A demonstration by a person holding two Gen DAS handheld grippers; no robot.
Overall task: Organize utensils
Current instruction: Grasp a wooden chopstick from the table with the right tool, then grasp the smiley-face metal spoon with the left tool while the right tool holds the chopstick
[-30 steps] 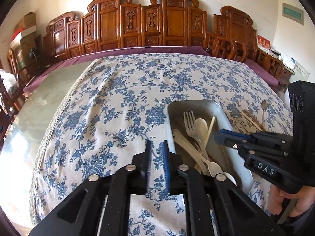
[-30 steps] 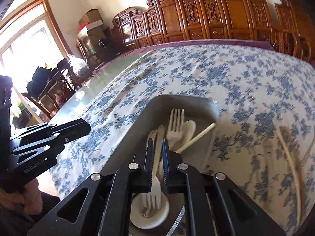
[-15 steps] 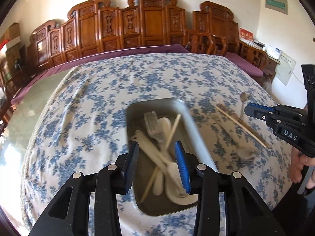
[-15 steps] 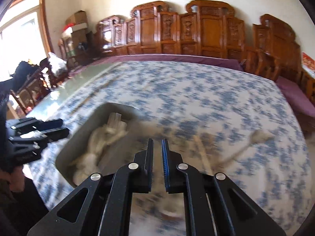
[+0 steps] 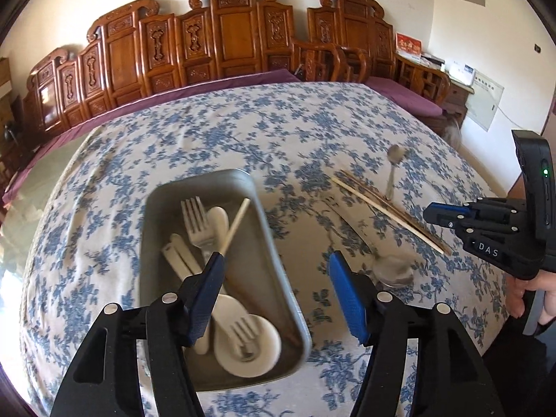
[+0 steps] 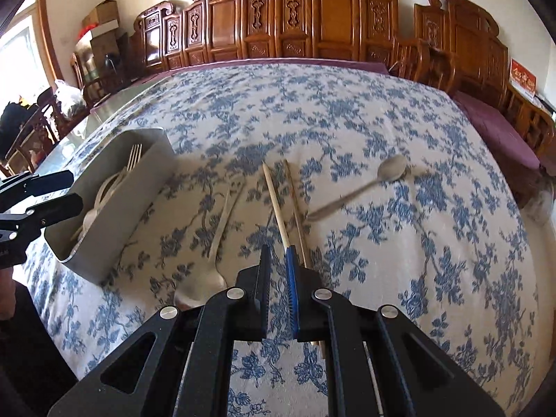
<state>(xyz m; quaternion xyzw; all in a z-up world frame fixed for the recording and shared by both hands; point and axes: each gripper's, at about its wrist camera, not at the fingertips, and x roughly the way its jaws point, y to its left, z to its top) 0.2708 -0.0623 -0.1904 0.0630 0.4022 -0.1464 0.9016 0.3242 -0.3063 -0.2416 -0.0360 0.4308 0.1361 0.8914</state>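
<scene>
Left gripper wider — tray beneath

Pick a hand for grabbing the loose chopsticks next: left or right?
Right, probably. The right hand-held gripper is directly over the chopsticks, though its jaws are shut and must open. The left hand-held gripper, jaws just opening and empty, is over the tray.

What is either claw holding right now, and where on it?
Nothing is held. The left claw, jaws just opening, is empty above the tray; the right claw is shut above the chopsticks.
</scene>
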